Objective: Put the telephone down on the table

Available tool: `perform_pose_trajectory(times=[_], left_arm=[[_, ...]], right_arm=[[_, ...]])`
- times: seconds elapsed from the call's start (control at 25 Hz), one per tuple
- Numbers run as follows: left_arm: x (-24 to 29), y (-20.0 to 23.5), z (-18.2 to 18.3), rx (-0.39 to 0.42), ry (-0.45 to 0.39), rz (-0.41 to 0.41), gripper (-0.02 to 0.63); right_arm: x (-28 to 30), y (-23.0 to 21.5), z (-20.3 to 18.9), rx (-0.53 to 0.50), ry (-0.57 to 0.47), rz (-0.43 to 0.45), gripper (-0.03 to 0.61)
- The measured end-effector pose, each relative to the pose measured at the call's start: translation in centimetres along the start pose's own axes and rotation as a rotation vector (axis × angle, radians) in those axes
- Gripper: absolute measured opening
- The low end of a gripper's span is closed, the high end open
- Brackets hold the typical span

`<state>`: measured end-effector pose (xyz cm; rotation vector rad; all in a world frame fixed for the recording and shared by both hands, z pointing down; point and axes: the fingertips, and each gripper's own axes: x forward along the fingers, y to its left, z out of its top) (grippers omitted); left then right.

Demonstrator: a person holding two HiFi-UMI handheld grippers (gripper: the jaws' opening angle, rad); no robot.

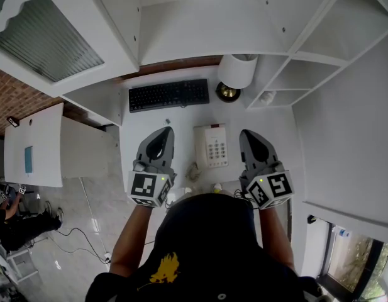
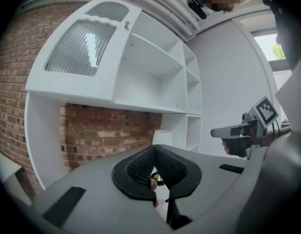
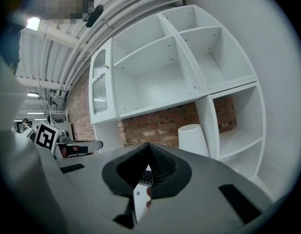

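A cream telephone [image 1: 210, 146] with a keypad lies flat on the white table [image 1: 181, 118], its cord trailing toward the near edge. My left gripper [image 1: 162, 134] hovers just left of it, jaws shut and empty. Just right of the phone, my right gripper [image 1: 246, 134] is likewise shut with nothing in it. Neither touches the phone. In the left gripper view the left gripper [image 2: 154, 148] points at the brick back wall, and the right gripper [image 2: 236, 131] shows off to the side. The right gripper [image 3: 149, 146] aims the same way in its own view, with the left gripper [image 3: 81, 146] beside it.
A black keyboard [image 1: 168, 94] lies at the back of the table. A lamp with a white shade [image 1: 237, 70] stands at the back right. White open shelves [image 1: 307, 74] rise on the right, and a glass-door cabinet [image 1: 49, 36] hangs at the left.
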<state>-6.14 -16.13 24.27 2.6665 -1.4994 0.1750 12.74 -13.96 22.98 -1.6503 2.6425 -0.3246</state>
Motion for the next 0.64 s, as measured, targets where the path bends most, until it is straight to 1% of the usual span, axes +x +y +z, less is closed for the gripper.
perform_pose_trajectory(times=[0.2, 0.4, 0.64], left_arm=[[-0.3, -0.5, 0.6, 0.008, -0.014, -0.007, 0.017], [-1.0, -0.4, 0.7, 0.011, -0.024, 0.004, 0.017], [-1.7, 0.5, 0.5, 0.008, -0.036, 0.029, 0.017]], right_arm=[[-0.5, 0.4, 0.4, -0.012, -0.006, 0.004, -0.003], [-0.5, 0.8, 0.5, -0.020, -0.008, 0.015, -0.003], [1.0, 1.4, 1.4, -0.030, -0.031, 0.062, -0.003]])
